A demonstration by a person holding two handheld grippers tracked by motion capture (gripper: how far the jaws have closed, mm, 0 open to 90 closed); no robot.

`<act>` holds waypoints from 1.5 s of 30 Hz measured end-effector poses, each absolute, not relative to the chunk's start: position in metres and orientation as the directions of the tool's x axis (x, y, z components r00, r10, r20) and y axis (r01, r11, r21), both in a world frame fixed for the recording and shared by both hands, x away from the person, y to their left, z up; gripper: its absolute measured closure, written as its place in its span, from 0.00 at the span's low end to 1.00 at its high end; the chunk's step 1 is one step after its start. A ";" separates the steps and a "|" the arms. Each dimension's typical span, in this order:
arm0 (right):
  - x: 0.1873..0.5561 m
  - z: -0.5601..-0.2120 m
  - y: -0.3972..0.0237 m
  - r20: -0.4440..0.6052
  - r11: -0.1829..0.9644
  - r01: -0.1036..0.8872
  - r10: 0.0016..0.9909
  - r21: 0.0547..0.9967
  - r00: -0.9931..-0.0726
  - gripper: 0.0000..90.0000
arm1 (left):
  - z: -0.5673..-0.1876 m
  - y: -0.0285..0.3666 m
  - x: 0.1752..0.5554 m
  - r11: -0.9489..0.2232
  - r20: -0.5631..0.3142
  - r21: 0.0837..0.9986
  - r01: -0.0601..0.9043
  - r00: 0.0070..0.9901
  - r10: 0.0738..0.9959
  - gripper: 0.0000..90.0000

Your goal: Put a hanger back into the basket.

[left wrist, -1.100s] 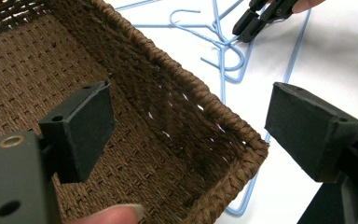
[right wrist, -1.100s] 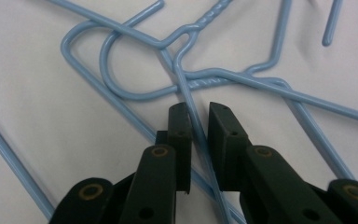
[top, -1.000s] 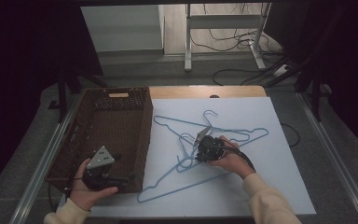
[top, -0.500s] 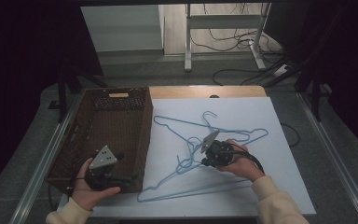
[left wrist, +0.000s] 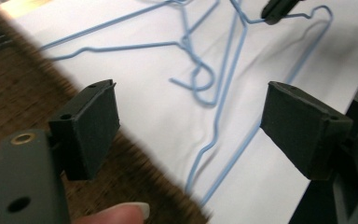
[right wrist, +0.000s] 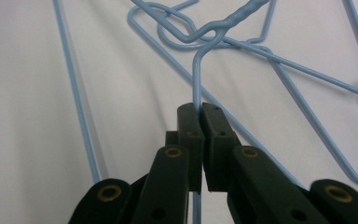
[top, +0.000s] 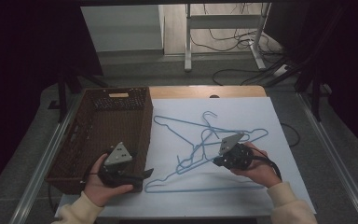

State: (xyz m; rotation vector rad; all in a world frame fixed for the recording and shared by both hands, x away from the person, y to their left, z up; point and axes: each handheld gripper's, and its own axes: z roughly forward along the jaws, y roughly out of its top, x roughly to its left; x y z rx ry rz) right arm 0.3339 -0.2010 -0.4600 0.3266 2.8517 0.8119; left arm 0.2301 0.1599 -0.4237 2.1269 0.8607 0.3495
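your right gripper (right wrist: 200, 116) pinches one hanger (right wrist: 196, 79) wire; its hook is tangled with the others (top: 186, 128), so lifting may drag them. left fingers (left wrist: 91, 123) are spread, just starting to close on nothing.

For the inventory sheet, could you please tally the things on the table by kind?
Light-blue wire hangers: 3, tangled, so the count is my best reading
Brown woven wicker basket: 1
White sheet covering the table: 1
Total: 5

A brown wicker basket (top: 79, 140) (rectangular) beside white sheet (top: 279, 121).
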 end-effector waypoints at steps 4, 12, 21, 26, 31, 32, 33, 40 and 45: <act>0.331 -0.457 -0.204 -0.095 0.823 0.153 0.243 0.548 -0.965 0.97 | -0.423 0.143 0.236 -0.479 -0.050 0.749 0.458 0.759 0.649 0.23; 0.330 -0.457 -0.206 -0.086 0.813 0.153 0.242 0.562 -0.966 0.97 | -0.430 0.102 0.253 -0.533 -0.106 0.707 0.466 0.814 0.571 0.25; 0.331 -0.460 -0.206 -0.074 0.810 0.158 0.240 0.565 -0.968 0.97 | -0.441 0.071 0.267 -0.580 -0.134 0.659 0.479 0.833 0.536 0.27; 0.331 -0.460 -0.206 -0.070 0.808 0.158 0.238 0.567 -0.969 0.97 | -0.451 0.061 0.277 -0.593 -0.149 0.623 0.510 0.822 0.550 0.31; 0.330 -0.460 -0.205 -0.072 0.809 0.151 0.231 0.568 -0.970 0.97 | -0.464 0.049 0.287 -0.598 -0.149 0.603 0.528 0.811 0.566 0.36; 0.330 -0.460 -0.205 -0.072 0.809 0.149 0.230 0.569 -0.971 0.97 | -0.468 0.045 0.290 -0.592 -0.153 0.600 0.538 0.804 0.575 0.38; 0.330 -0.460 -0.205 -0.072 0.809 0.149 0.230 0.569 -0.971 0.97 | -0.468 0.045 0.290 -0.592 -0.153 0.600 0.538 0.804 0.575 0.40; 0.330 -0.460 -0.206 -0.067 0.805 0.149 0.228 0.574 -0.971 0.97 | -0.483 0.037 0.298 -0.605 -0.167 0.567 0.560 0.797 0.581 0.65; 0.330 -0.460 -0.205 -0.062 0.803 0.149 0.225 0.578 -0.972 0.97 | -0.486 0.035 0.297 -0.629 -0.154 0.553 0.546 0.809 0.567 0.80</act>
